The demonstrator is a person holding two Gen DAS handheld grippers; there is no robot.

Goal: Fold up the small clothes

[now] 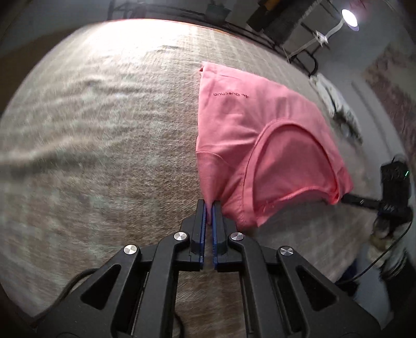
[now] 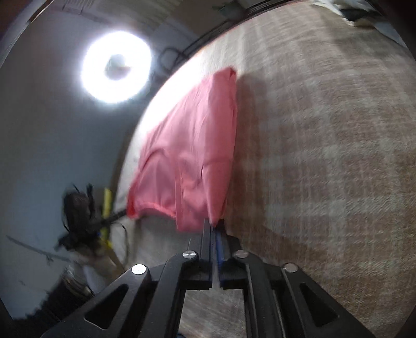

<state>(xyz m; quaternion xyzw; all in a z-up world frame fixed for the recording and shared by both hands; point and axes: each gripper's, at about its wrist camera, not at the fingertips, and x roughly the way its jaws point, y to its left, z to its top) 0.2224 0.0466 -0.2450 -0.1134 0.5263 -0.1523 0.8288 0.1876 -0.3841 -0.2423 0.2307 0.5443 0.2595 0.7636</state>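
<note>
A pink T-shirt with a small dark logo and its neckline showing hangs stretched above a beige checked cloth surface. My left gripper is shut on the shirt's near left corner. My right gripper is shut on the shirt's other near corner; in the left wrist view it is the dark shape at the shirt's right end. The far hem rests on the surface. Both views are motion-blurred.
A bright ring lamp shines at the left of the right wrist view. Crumpled pale clothes lie at the surface's far right edge. Dark racks and cables stand beyond the far edge.
</note>
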